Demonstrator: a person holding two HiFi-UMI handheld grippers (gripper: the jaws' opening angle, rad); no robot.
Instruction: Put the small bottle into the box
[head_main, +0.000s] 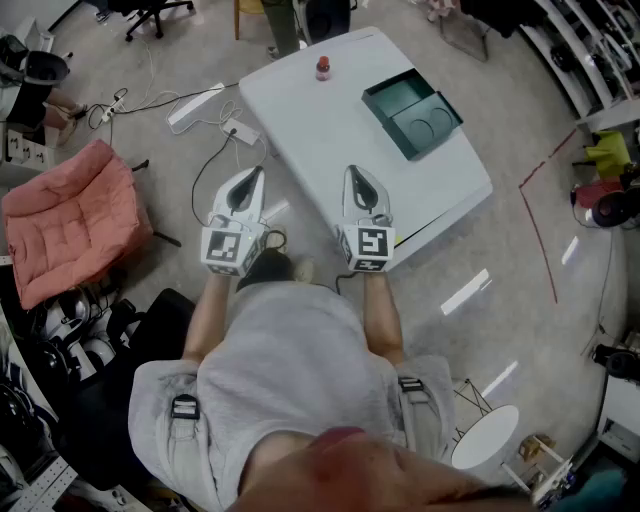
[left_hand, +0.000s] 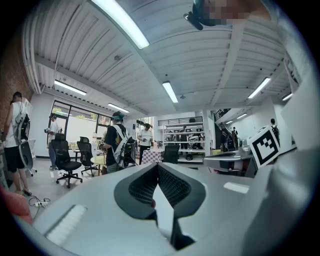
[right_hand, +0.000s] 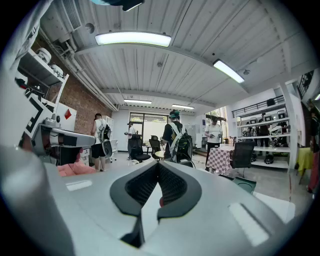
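Shoulders in a grey shirt are seen closest, with the left gripper and right gripper held out by the near end of the white table. Each pair of jaws is pressed together, and nothing is gripped or touched. Well apart from them, the small bottle is stood upright near the far edge, left of the open box. It is judged light, rigid and easily toppled; its body below the red cap is best taken

Pink cushion at the left; what looks like a power strip on the floor farther off; white stool near right.
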